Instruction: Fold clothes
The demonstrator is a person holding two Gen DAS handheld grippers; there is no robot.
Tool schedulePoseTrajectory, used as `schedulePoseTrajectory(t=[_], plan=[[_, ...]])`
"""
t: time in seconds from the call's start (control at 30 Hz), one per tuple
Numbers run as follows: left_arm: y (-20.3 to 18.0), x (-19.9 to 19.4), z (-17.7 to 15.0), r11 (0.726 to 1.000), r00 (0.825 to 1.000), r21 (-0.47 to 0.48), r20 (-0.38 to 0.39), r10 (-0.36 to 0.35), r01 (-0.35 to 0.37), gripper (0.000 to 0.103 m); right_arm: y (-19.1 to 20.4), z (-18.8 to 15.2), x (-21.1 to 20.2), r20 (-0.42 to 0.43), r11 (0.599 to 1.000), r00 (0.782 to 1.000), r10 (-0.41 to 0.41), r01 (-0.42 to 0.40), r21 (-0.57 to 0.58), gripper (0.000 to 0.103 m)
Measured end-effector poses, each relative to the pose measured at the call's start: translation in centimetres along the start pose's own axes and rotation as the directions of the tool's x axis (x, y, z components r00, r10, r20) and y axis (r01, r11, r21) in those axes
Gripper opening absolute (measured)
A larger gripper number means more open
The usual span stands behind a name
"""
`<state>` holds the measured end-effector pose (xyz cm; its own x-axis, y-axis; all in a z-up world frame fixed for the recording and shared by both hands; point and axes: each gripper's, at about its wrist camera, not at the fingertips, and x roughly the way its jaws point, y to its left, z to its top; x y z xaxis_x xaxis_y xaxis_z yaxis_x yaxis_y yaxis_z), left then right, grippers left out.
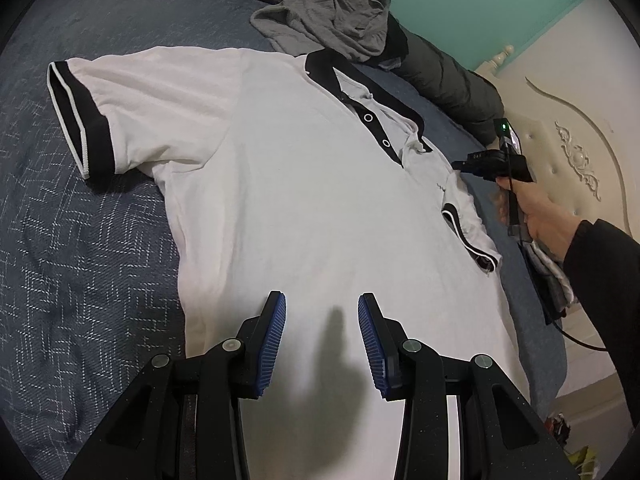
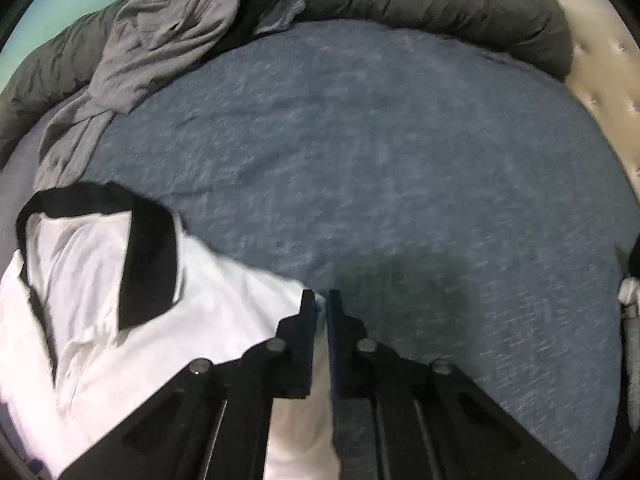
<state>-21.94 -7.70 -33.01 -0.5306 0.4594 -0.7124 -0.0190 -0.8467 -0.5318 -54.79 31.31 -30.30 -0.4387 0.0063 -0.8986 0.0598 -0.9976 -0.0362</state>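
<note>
A white polo shirt (image 1: pixel 304 208) with black collar and cuffs lies spread face-up across the frame's middle.

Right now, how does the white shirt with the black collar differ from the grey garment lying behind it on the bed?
The white polo shirt lies spread flat, front up, one sleeve out to the side; the grey garment sits crumpled in a heap. The polo shirt is white with black collar and cuffs; the grey garment is one plain colour. The right gripper has its jaws shut on the polo shirt's edge; nothing touches the grey garment. Both rest on the blue bedspread.
</note>
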Motion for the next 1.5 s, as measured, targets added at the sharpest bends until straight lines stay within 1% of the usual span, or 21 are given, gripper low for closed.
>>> schedulePoseTrajectory(t=[0.1,0.17,0.27,0.37,0.47,0.57,0.67,0.77,0.83,0.9,1.0,1.1,1.2,1.27,1.37,1.47,1.5], plan=[[0.0,0.0,-0.2,1.0,1.0,0.001,-0.004,0.0,0.0,0.041,-0.2,0.4,0.0,0.017,1.0,1.0,-0.01,0.009,0.01,0.004],[0.0,0.0,-0.3,1.0,1.0,0.004,-0.008,0.001,-0.001,0.041,-0.2,0.6,0.0,0.029,0.999,0.999,-0.043,0.043,0.002,0.004],[0.0,-0.2,-0.3,1.0,1.0,0.005,-0.005,-0.001,0.001,0.041,-0.2,0.6,0.4,0.024,0.999,0.998,-0.049,0.049,0.014,0.004],[0.1,-0.2,-0.4,1.0,1.0,0.005,-0.007,0.002,-0.002,0.041,-0.5,0.6,0.7,0.029,0.998,0.999,-0.037,0.036,0.05,0.004],[0.2,-0.1,-0.4,1.0,1.0,0.002,-0.009,0.002,-0.002,0.041,-1.2,0.6,-0.3,0.073,0.997,0.997,0.013,-0.018,0.076,0.004],[0.0,-0.1,-0.5,1.0,1.0,0.004,-0.01,0.001,-0.001,0.041,-2.0,0.6,-1.2,0.119,0.992,0.991,0.062,-0.074,0.099,0.004],[0.0,-0.2,-0.5,1.0,1.0,0.003,-0.011,0.001,-0.001,0.041,-2.7,0.6,-2.2,0.166,0.984,0.98,0.11,-0.131,0.119,0.007],[-0.1,-0.2,-0.4,1.0,1.0,0.006,-0.009,-0.002,0.002,0.041,-3.5,0.5,-3.2,0.213,0.973,0.964,0.156,-0.188,0.136,0.008],[-0.3,-0.3,-0.4,1.0,1.0,0.011,-0.008,-0.004,0.004,0.041,-3.8,-0.3,-4.1,0.207,0.972,0.962,0.176,-0.203,0.117,0.008],[-0.5,-0.3,-0.4,1.0,1.0,0.014,-0.008,-0.006,0.006,0.041,-4.1,-1.5,-4.7,0.204,0.965,0.953,0.223,-0.245,0.091,0.008],[-0.7,-0.3,-0.5,1.0,1.0,0.017,-0.009,-0.005,0.005,0.041,-3.1,-3.1,-4.1,0.139,0.97,0.962,0.237,-0.241,0.012,0.008],[-0.9,-0.3,-0.5,1.0,1.0,0.022,-0.008,-0.003,0.003,0.041,-2.2,-3.6,-2.9,0.105,0.971,0.965,0.239,-0.238,-0.018,0.008],[-1.0,-0.3,-0.4,1.0,1.0,0.027,-0.006,0.001,-0.001,0.041,-1.3,-3.2,-1.2,0.07,0.981,0.979,0.193,-0.191,-0.036,0.008],[-0.7,-0.1,-0.5,1.0,1.0,0.024,-0.009,0.005,-0.004,0.041,-1.0,-2.6,-0.2,0.072,0.984,0.982,0.177,-0.174,-0.038,0.008],[-0.1,0.1,-0.5,1.0,1.0,0.011,-0.017,0.008,-0.007,0.041,-1.4,-2.0,0.6,0.072,0.987,0.984,0.162,-0.162,-0.006,0.008],[0.0,0.0,-0.5,1.0,1.0,0.009,-0.017,0.006,-0.006,0.041,-2.2,-1.7,-1.2,0.143,0.978,0.968,0.206,-0.21,0.017,0.008],[-0.1,-0.1,-0.5,1.0,1.0,0.01,-0.017,0.005,-0.004,0.041,-2.6,-1.9,-1.9,0.146,0.974,0.965,0.22,-0.224,0.018,0.008]])
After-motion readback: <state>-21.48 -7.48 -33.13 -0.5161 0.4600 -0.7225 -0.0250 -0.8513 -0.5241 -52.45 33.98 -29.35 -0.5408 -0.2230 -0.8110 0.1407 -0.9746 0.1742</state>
